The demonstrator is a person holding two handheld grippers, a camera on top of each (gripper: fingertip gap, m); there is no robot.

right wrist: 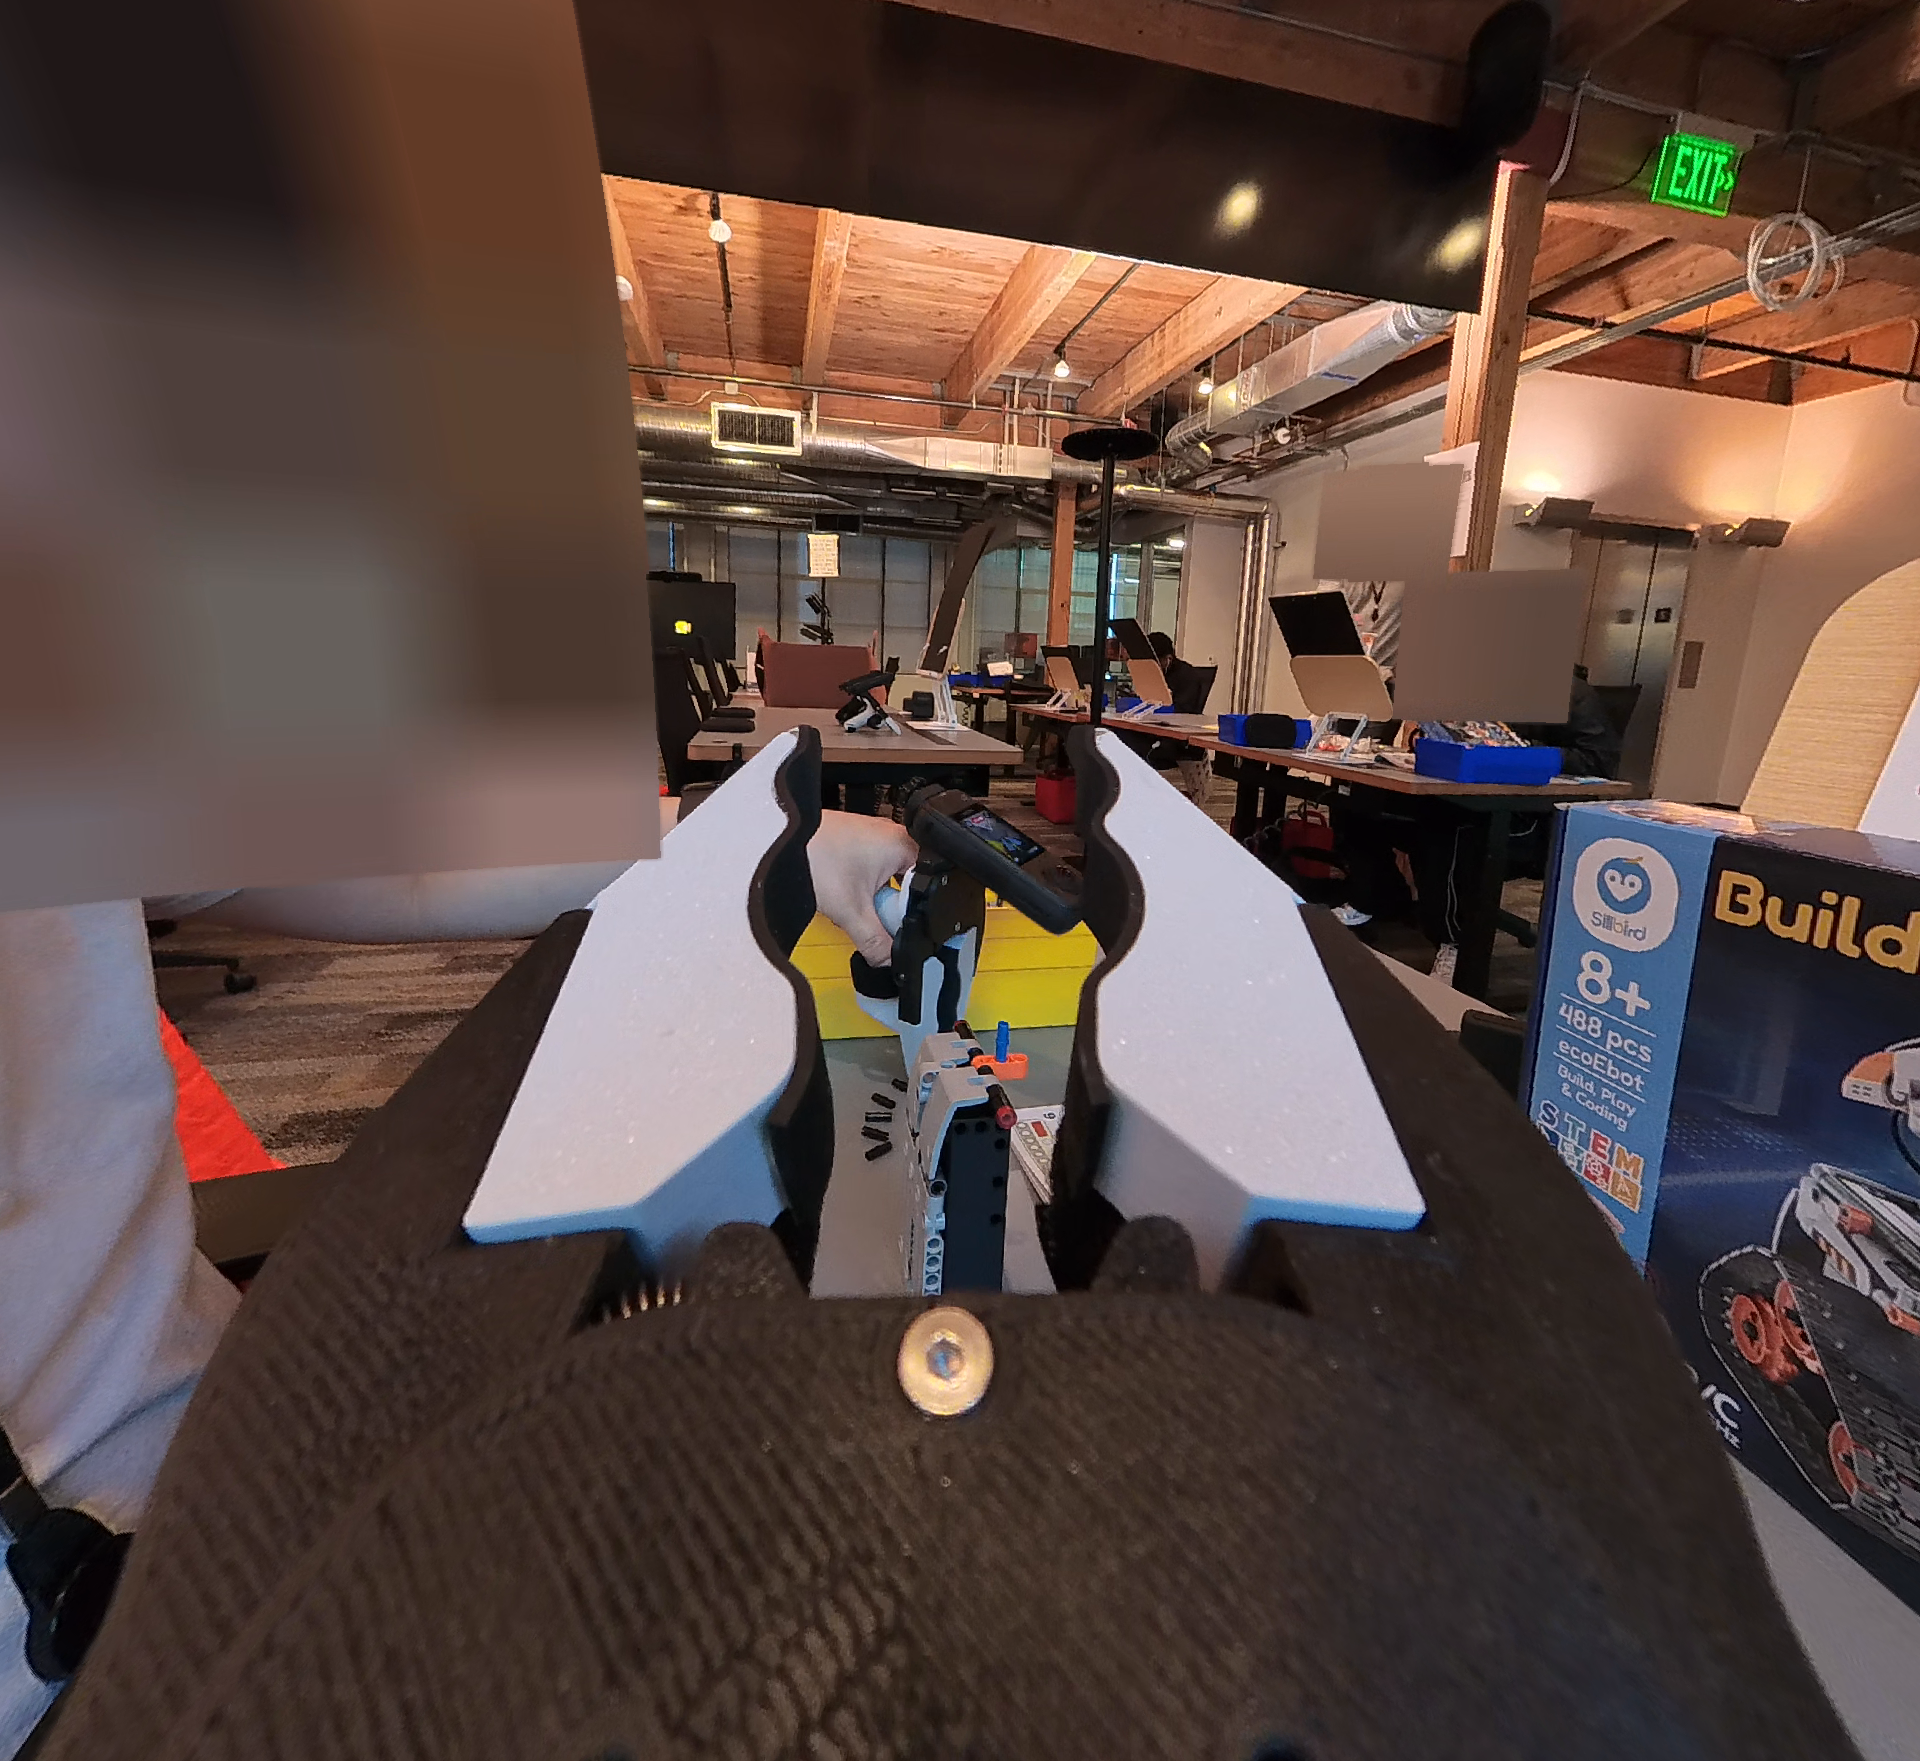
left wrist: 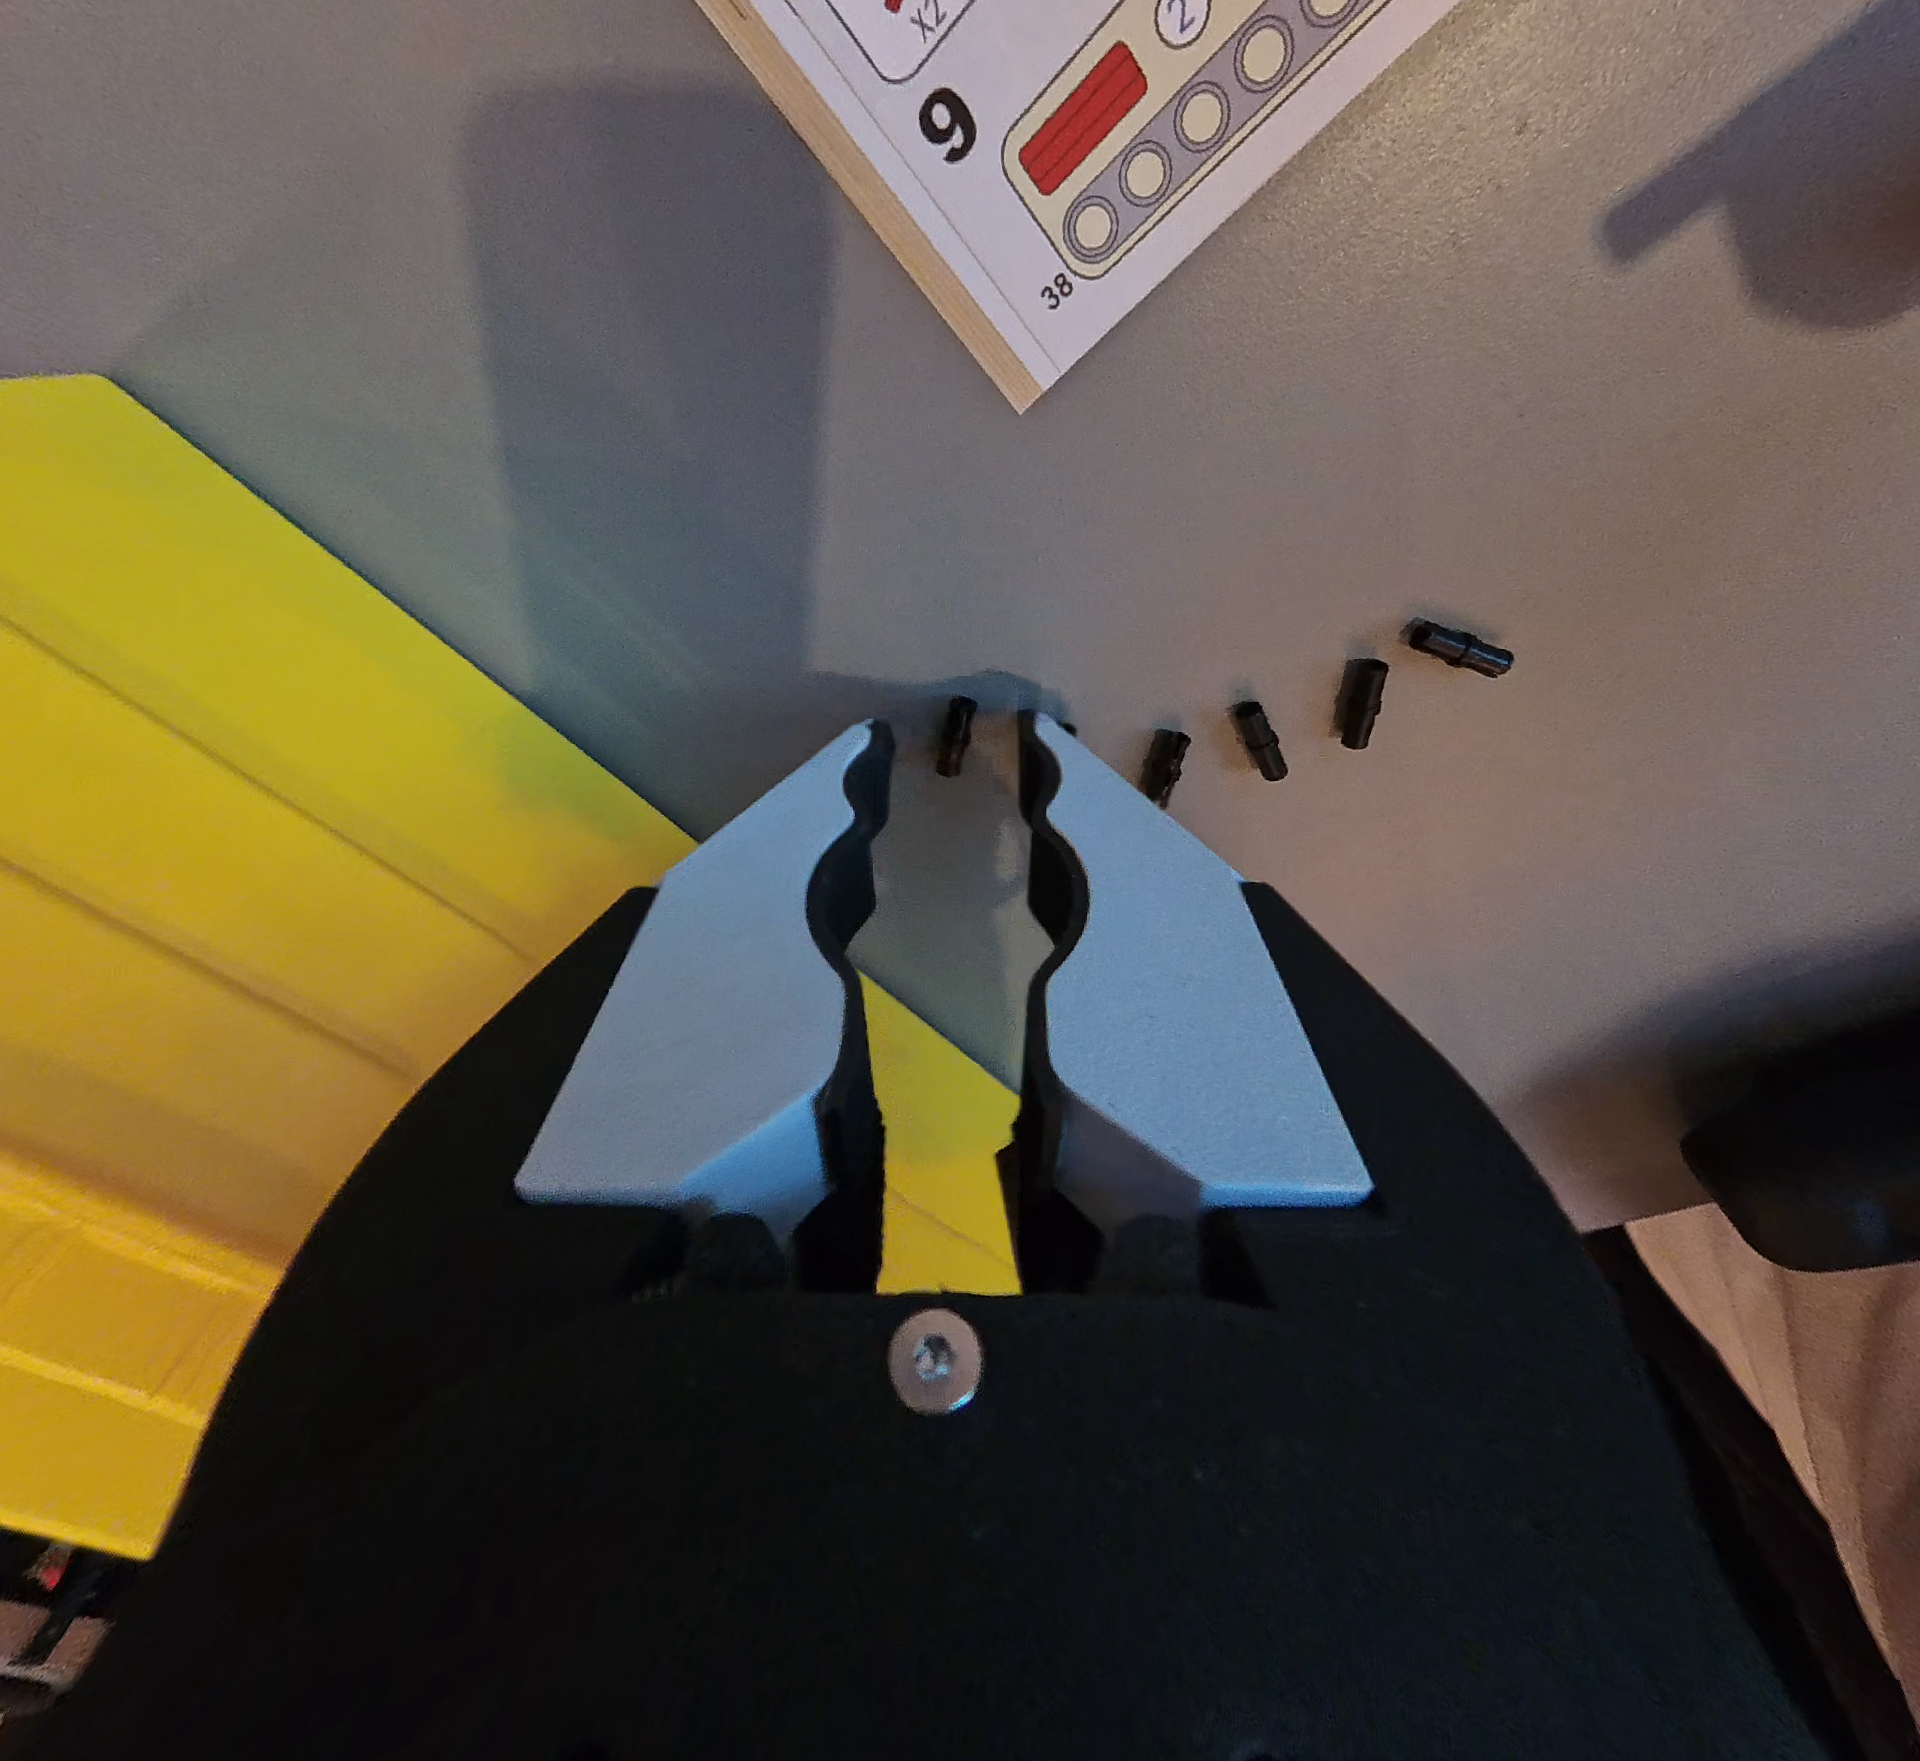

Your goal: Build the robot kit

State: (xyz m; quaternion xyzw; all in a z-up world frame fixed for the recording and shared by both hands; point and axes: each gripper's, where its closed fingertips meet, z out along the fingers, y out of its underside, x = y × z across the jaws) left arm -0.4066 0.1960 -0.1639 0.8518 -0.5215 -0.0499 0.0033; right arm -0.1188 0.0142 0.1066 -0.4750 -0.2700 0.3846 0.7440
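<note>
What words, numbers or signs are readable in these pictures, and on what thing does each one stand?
I do not quote writing; these things bear it:
Page on the table: legible print.
Blue box at right: legible print.
Green lit sign near the ceiling: legible.
White sheet far off: too small to read.

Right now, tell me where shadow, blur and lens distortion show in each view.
Left wrist view: the left claw casts a broad shadow up the grey table; the yellow bin is smeared; a dark blurred shape sits at the right edge. Right wrist view: wide-angle bending curves the ceiling beams.
</note>
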